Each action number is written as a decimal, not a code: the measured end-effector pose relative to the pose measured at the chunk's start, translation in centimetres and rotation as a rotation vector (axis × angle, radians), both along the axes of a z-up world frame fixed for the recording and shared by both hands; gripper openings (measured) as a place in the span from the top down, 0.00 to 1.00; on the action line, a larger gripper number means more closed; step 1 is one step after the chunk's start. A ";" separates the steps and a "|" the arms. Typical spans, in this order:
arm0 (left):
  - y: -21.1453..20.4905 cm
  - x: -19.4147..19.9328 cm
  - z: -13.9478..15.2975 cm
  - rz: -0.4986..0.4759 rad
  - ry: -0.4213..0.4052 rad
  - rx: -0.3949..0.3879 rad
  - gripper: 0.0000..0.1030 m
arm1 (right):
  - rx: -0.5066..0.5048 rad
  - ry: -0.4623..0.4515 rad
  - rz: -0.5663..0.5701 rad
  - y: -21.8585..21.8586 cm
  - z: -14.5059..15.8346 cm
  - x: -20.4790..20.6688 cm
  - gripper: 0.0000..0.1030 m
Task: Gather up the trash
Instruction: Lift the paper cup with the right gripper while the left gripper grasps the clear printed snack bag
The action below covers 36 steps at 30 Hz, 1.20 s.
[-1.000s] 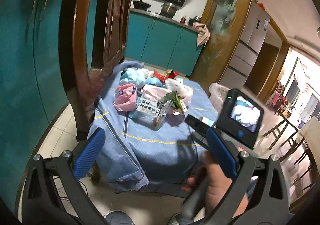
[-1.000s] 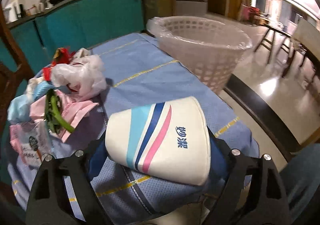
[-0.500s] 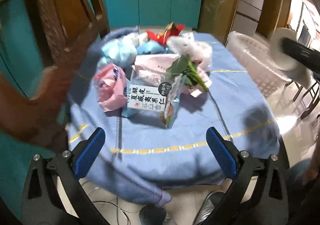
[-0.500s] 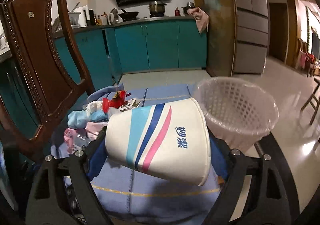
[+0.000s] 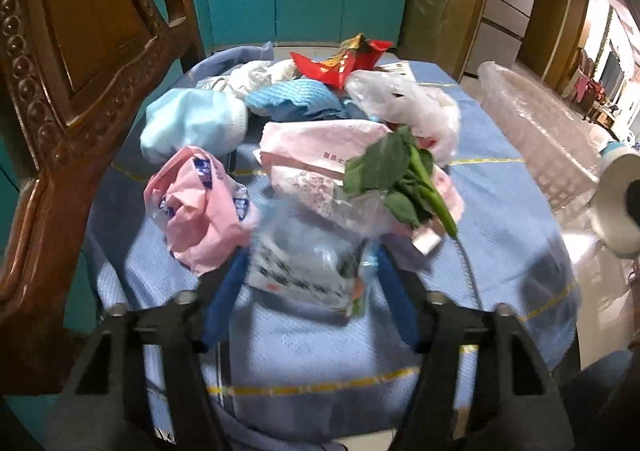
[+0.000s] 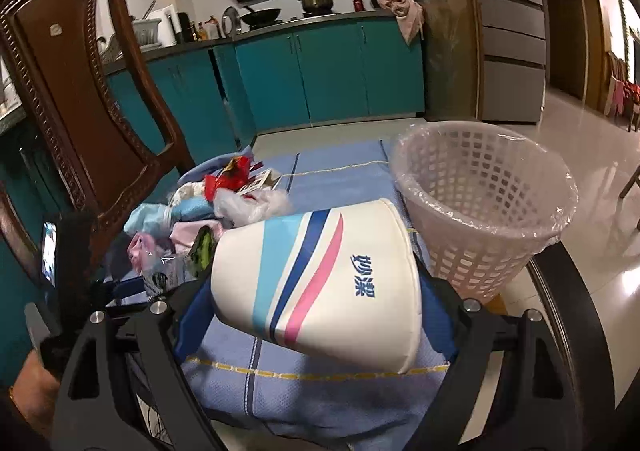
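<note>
My right gripper (image 6: pixel 316 291) is shut on a white paper cup (image 6: pixel 320 271) with blue and pink stripes and holds it above the table, left of the lined white basket (image 6: pixel 480 207). My left gripper (image 5: pixel 308 275) has its blue fingers (image 5: pixel 224 295) closed in around a clear printed snack bag (image 5: pixel 308 263) at the near edge of the trash pile. The pile holds a pink wrapper (image 5: pixel 200 207), green leaves (image 5: pixel 400 179), a white plastic bag (image 5: pixel 404 107), red wrappers (image 5: pixel 344 63) and blue cloths (image 5: pixel 196 127). The cup also shows in the left wrist view (image 5: pixel 616 203).
A blue cloth (image 5: pixel 500 235) covers the table. A carved wooden chair (image 5: pixel 72 91) stands close on the left. Teal cabinets (image 6: pixel 328 75) line the back wall. The tiled floor (image 6: pixel 600 171) lies to the right.
My left gripper has moved forward to the pile and its fingers have closed in around the snack bag. My right gripper has shifted with the cup, so the basket is nearer.
</note>
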<state>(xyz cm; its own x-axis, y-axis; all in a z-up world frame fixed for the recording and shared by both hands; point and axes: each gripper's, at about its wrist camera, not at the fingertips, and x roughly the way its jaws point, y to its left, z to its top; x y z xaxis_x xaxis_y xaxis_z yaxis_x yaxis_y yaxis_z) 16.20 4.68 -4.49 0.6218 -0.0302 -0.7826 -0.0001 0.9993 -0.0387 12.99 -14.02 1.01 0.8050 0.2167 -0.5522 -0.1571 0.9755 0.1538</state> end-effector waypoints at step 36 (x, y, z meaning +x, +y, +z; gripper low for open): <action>-1.7 -7.7 6.0 -0.032 -0.187 -0.115 0.54 | -0.061 -0.019 0.004 1.6 0.5 -0.7 0.17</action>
